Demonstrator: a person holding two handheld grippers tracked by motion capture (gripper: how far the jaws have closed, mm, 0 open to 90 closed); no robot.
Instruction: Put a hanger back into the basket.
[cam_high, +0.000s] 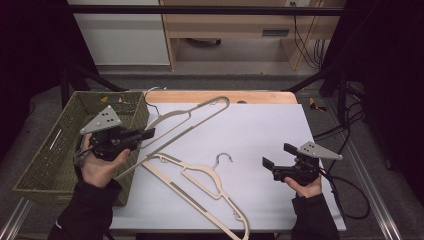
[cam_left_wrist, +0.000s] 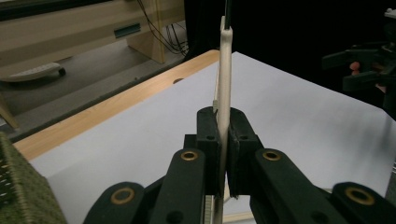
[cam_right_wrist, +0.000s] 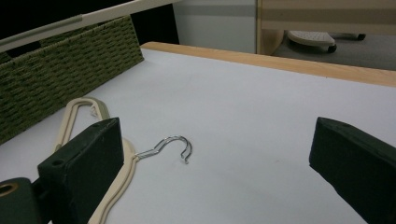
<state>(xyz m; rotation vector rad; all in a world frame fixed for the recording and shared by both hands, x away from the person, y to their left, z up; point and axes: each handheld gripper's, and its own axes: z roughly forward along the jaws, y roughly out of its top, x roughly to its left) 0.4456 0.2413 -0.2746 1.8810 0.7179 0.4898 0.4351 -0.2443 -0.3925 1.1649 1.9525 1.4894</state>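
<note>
The left gripper (cam_high: 148, 133) was clamped on the bar of one cream hanger (cam_high: 192, 119); in the left gripper view its pads pinched the thin edge of that hanger (cam_left_wrist: 225, 88) with no gap. The held hanger was raised off the white table surface (cam_high: 260, 130), its long axis running from the basket side diagonally up and away toward the far edge of the table, with its wire hook near the rim of the woven basket (cam_high: 40, 165). The basket lay directly on the left gripper's own side, just beside the hand, so the coming move was judged to be a short swing of the hanger leftward over the near rim, long axis to be aligned with the basket's length.

The right gripper (cam_high: 276, 157) stood with its jaws spread wide and nothing between them, hovering over the table at the right. A second hanger (cam_high: 200, 182) lay flat on the table between the two hands, its long axis diagonal from upper left to lower right, its metal hook (cam_right_wrist: 175, 145) pointing toward the right gripper. That hook was nearer to the right gripper than to the left, so the right hand was judged better placed to take it
</note>
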